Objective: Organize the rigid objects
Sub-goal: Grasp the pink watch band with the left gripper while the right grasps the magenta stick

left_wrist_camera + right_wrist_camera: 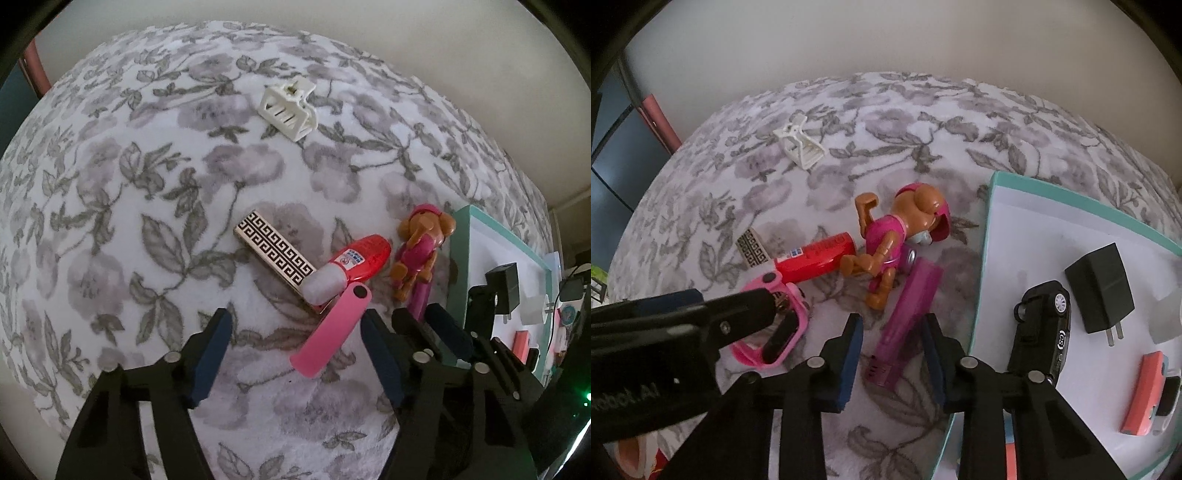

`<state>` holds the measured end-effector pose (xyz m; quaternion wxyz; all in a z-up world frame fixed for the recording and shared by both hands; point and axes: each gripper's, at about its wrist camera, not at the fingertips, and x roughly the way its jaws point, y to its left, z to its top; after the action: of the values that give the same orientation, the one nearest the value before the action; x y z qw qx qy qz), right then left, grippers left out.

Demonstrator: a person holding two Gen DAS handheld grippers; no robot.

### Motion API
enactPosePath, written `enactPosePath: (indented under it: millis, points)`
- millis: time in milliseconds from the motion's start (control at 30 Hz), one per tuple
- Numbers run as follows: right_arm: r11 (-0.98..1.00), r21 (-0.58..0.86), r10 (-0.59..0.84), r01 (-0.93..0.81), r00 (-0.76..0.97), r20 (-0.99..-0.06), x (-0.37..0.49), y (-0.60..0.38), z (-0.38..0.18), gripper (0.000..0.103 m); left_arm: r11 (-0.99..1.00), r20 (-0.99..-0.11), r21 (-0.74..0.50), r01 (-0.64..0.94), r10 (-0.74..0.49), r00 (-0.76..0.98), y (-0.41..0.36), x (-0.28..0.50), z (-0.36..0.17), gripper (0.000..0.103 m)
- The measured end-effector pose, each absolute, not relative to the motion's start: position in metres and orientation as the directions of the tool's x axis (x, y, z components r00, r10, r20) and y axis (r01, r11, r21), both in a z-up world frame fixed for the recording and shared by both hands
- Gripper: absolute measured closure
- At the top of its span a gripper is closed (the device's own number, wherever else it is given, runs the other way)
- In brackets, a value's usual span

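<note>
My left gripper [295, 350] points down at the floral blanket, open, with a pink watch [330, 332] lying between its fingers; the left pad stands well clear of it. My right gripper [892, 354] straddles the purple stem [905, 321] of a dog figure in pink [901, 229], with a gap still showing at the left pad. A red bottle with a white cap [351, 269] lies against a black-and-gold patterned box [275, 254]. A white hair claw [290, 107] lies farther off.
A teal-rimmed tray [988, 229] sits on the right and holds a black toy car [1045, 325], a black charger [1102, 288] and a coral toy car [1145, 391]. The blanket [110, 221] covers the bed up to a pale wall.
</note>
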<state>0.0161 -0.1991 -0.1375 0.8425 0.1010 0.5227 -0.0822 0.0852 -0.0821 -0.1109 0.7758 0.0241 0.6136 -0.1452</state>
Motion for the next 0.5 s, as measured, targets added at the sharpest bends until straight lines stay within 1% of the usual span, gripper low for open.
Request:
enactPosePath:
  millis: [33,100,133,167,267,300,467,500]
  points:
    - [0.966,0.081,-0.036,0.244,0.44,-0.897,0.016,-0.199,-0.138,0.07,0.957,-0.96,-0.144,0.251,-0.196,0.2,-0.082,0.086,-0.113,0.038]
    - [0.969,0.066,-0.048,0.24,0.439,-0.897,0.016,-0.197,-0.138,0.07,0.957,-0.962,-0.147,0.248,-0.197,0.191,-0.081,0.086,-0.115,0.05]
    - [0.972,0.045,-0.063,0.232,0.435,-0.898,0.016,-0.195,-0.139,0.07,0.957,-0.962,-0.152,0.249,-0.201,0.186,-0.082,0.087,-0.116,0.053]
    - [0.974,0.027,-0.075,0.225,0.433,-0.898,0.017,-0.193,-0.139,0.07,0.956,-0.962,-0.156,0.248,-0.204,0.182,-0.082,0.087,-0.116,0.059]
    - [0.978,-0.007,-0.098,0.208,0.43,-0.898,0.016,-0.189,-0.14,0.07,0.956,-0.961,-0.168,0.238,-0.213,0.176,-0.081,0.088,-0.118,0.064]
    - [0.978,-0.012,-0.102,0.207,0.43,-0.897,0.016,-0.189,-0.14,0.07,0.957,-0.961,-0.168,0.235,-0.212,0.175,-0.081,0.089,-0.119,0.068]
    - [0.98,-0.06,-0.137,0.188,0.431,-0.892,0.017,-0.183,-0.143,0.07,0.958,-0.961,-0.185,0.22,-0.223,0.165,-0.079,0.089,-0.122,0.079]
    - [0.981,-0.051,-0.127,0.185,0.425,-0.896,0.017,-0.183,-0.144,0.072,0.958,-0.96,-0.186,0.219,-0.224,0.166,-0.078,0.089,-0.122,0.081]
